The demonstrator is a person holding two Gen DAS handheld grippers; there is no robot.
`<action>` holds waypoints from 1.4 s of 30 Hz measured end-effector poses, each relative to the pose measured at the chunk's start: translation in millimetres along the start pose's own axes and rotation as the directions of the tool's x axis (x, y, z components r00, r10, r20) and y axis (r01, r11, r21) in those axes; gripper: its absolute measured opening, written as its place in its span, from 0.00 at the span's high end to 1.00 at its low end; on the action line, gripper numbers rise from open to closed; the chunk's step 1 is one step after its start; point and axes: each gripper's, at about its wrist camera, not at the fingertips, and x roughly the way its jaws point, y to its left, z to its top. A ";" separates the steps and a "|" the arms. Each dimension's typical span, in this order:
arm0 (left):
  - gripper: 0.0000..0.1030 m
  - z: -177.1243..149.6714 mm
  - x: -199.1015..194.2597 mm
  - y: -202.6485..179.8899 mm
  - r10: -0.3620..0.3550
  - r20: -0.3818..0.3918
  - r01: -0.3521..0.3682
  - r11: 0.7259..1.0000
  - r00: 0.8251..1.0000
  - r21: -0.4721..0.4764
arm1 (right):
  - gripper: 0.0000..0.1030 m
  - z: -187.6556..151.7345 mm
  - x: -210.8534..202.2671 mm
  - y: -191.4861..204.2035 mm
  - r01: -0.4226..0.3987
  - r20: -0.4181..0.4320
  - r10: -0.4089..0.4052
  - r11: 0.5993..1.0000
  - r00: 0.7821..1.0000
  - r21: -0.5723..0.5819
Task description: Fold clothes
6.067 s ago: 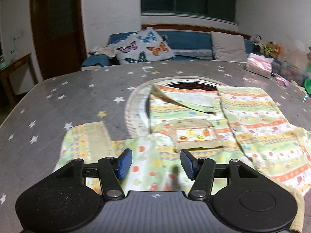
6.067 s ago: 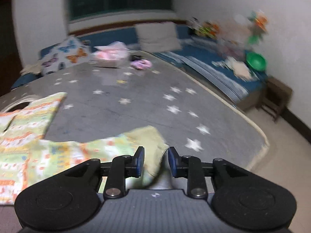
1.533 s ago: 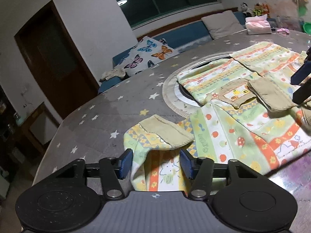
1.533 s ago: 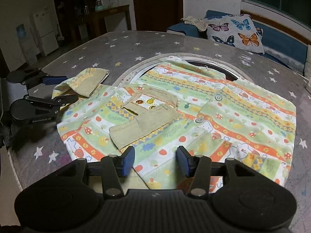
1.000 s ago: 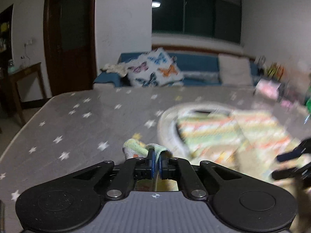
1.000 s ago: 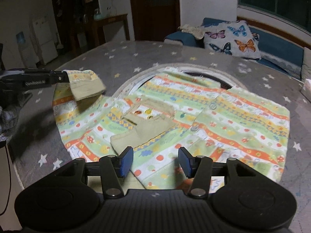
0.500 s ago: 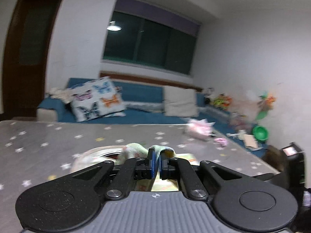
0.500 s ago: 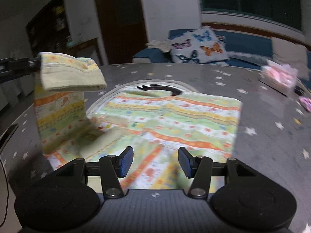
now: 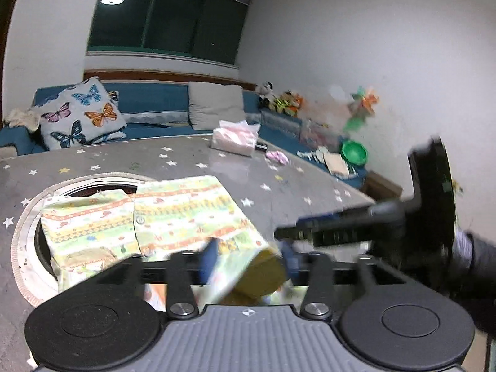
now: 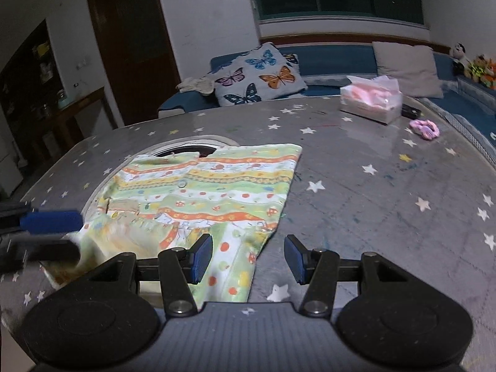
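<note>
Right wrist view: the star-printed table [image 10: 387, 186] fills the frame, the striped shirt [image 10: 217, 186] spread left of centre, long axis toward the upper frame. The right gripper [image 10: 248, 262] stands spread, empty, over the hem. Left wrist view: the left gripper [image 9: 248, 262], parted, with the sleeve cuff [image 9: 257, 274] between its pads, is nearer.

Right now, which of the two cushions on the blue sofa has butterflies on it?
The butterfly cushion, towards the sofa end nearer the dark door. It is white with pink, blue and orange butterflies. The other, the grey cushion, is plain and sits nearer the stuffed toys.
</note>
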 end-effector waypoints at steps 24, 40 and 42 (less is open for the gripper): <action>0.32 -61.1 -46.6 101.5 0.401 -0.092 -0.410 0.905 0.911 -0.112 | 0.46 -28.5 -1.9 78.7 -0.203 -0.162 0.173 0.960 0.971 -0.193; 0.32 -61.0 -35.9 93.8 0.403 -0.095 -0.411 0.909 0.910 -0.075 | 0.88 -23.9 29.4 59.2 -0.135 -0.162 0.121 0.988 0.979 -0.078; 0.32 -60.8 -33.2 94.8 0.409 -0.102 -0.416 0.907 0.907 -0.069 | 0.89 -18.7 23.1 63.2 -0.116 -0.137 0.098 0.984 0.986 -0.132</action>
